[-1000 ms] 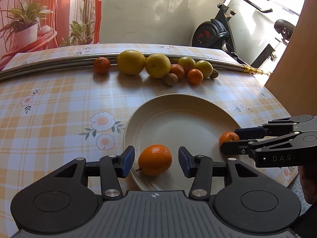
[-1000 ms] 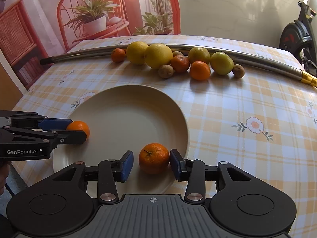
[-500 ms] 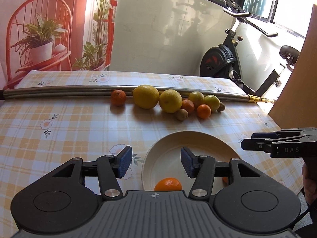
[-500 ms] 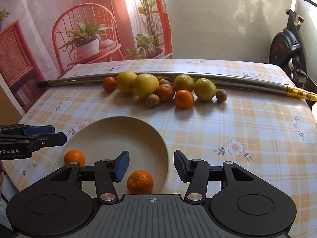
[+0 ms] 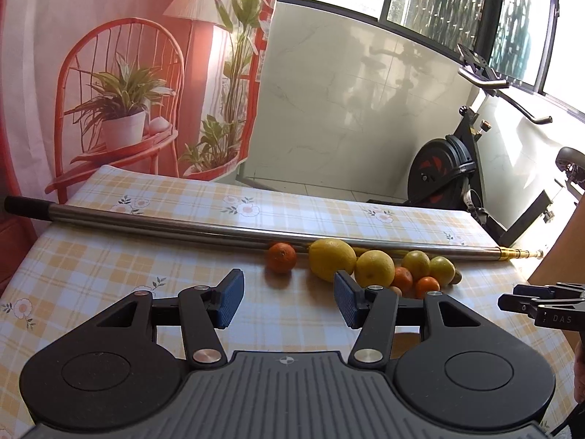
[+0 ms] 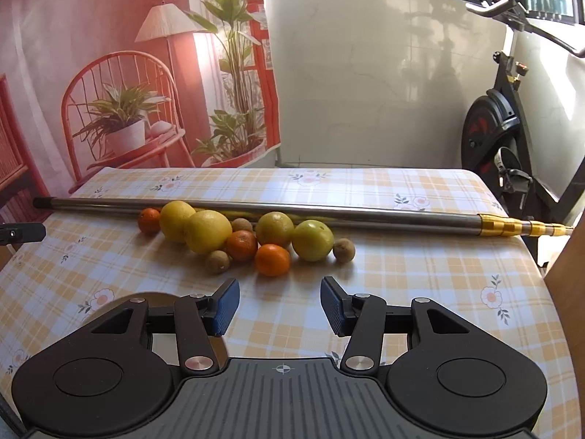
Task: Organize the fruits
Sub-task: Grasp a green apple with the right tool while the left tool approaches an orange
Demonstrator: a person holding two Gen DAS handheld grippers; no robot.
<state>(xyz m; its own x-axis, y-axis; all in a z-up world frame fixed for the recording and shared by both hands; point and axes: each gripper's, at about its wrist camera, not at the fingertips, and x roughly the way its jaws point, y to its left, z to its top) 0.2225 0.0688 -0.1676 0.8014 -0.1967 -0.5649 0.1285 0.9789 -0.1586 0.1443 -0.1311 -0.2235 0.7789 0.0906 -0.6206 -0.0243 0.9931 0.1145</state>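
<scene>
Both claws hang empty, left claw (image 5: pixel 286 298) and right claw (image 6: pixel 279 305) spread wide, fruits (image 6: pixel 241 236) lining the table (image 6: pixel 420 278).

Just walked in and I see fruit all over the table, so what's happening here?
A person with a handheld gripper in each hand is sorting fruit. The left gripper and right gripper are both open and empty, raised above the checked table. Oranges, lemons and small brown fruits sit clustered against a metal pole, the nearest an orange. A plate barely shows.
</scene>
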